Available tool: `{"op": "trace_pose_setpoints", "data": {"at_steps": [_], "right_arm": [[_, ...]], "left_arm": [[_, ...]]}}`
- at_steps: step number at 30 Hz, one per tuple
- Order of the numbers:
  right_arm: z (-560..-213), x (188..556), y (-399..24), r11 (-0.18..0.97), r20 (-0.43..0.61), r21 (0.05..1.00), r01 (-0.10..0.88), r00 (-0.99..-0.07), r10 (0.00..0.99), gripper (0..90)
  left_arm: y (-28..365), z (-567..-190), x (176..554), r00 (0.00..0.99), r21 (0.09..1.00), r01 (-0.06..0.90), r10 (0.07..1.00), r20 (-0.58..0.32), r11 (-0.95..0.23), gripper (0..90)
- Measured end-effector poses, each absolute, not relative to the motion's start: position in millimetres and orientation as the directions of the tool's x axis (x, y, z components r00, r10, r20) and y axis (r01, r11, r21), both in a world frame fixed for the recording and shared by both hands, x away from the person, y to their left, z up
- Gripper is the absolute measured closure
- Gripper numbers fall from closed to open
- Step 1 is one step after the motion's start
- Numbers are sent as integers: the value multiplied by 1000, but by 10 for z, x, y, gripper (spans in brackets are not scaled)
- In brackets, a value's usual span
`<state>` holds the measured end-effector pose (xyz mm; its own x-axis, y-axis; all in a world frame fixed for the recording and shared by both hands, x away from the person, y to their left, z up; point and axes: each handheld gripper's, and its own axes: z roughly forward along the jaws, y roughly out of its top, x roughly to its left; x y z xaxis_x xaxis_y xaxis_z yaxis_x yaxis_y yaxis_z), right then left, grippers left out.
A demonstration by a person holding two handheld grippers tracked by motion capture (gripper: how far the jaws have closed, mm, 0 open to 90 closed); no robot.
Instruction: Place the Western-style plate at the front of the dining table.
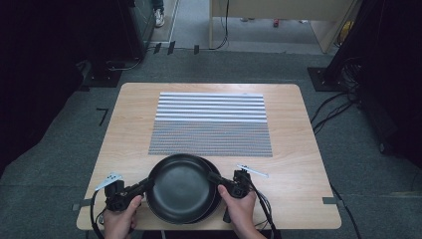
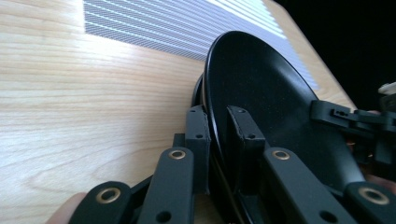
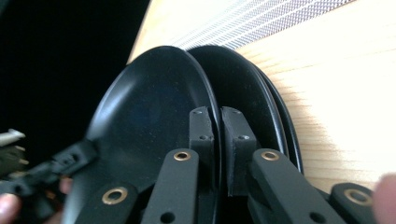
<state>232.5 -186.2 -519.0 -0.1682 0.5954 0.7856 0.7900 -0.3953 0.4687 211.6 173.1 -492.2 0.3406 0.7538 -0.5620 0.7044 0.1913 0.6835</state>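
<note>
A striped mat [image 1: 211, 124] is lying on the wooden table [image 1: 298, 149] above grey carpet [image 1: 59, 149]. Both the left gripper [image 1: 145, 185] and right gripper [image 1: 215, 178] are clenching the top black plate's [image 1: 180, 186] rim over stacked plates [image 1: 215, 201], near edge.

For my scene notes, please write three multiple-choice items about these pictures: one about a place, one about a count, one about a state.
1. Where do the black plates lie on the table?
A. far edge
B. near edge, between the grippers
C. on the striped mat

2. How many grippers grip the top plate?
A. none
B. one
C. two

3. How is the left gripper?
A. open, away from the plate
B. shut on the plate's rim
C. lying on the mat

Key: B, the stack sits nearer than the striped mat; C, the right gripper grips the opposite rim; B, its jaws pinch the rim.
</note>
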Motion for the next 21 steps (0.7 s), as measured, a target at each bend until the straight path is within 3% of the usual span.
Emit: {"op": "trace_pose_setpoints", "data": {"at_steps": [4, 21], "right_arm": [[-5109, 2302, -1873, -383, 752, 533, 754, -215, 623, 842], [-4821, 2566, -2086, -399, 758, 520, 755, -193, 623, 841]], "left_arm": [[1721, -4887, 2137, 343, 680, 702, 736, -584, 212, 826], [1489, -4629, 2498, 369, 700, 690, 743, -558, 183, 818]]}}
